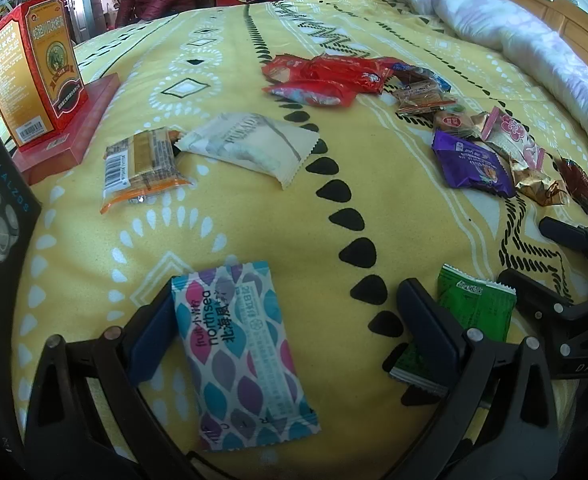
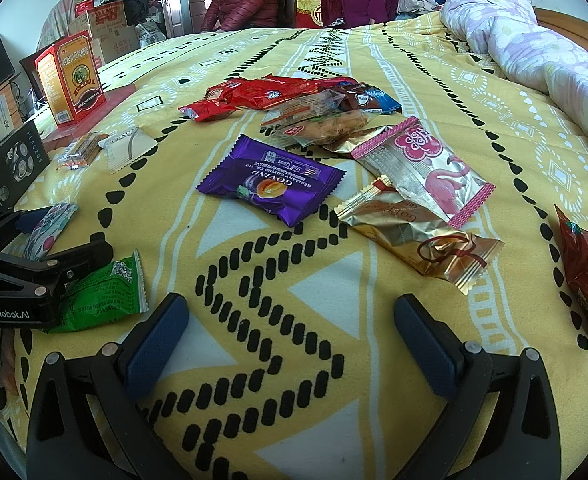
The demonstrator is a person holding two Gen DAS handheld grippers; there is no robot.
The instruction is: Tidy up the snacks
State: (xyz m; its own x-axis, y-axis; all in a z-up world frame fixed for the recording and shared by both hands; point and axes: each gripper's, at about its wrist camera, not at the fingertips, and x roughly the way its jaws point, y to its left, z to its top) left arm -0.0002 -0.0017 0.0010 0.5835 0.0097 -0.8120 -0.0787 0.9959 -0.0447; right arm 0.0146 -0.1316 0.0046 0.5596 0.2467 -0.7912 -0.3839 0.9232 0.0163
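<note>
**Snacks scattered on the yellow bedspread, both tongs spread**

The bedspread (image 2: 434, 92) carries everything; the left gripper (image 1: 289, 328) is spread wide, its left finger touching a leaf-patterned packet (image 1: 241, 356); the right gripper (image 2: 289, 332) is spread over bare cloth; a green packet (image 2: 101, 296) lies between them; a purple packet (image 2: 269, 184) lies beyond.

My right gripper (image 2: 289, 336) spread wide over bare bedspread (image 2: 294, 360); lane ahead clear up to purple packet (image 2: 271, 184). Gold wrapper (image 2: 418, 240) blocks centre right, green packet (image 2: 97, 296) and left gripper (image 2: 45, 240) crowd lower left. Red box (image 2: 71, 76), black box (image 2: 7, 168) wall left edge.
</note>
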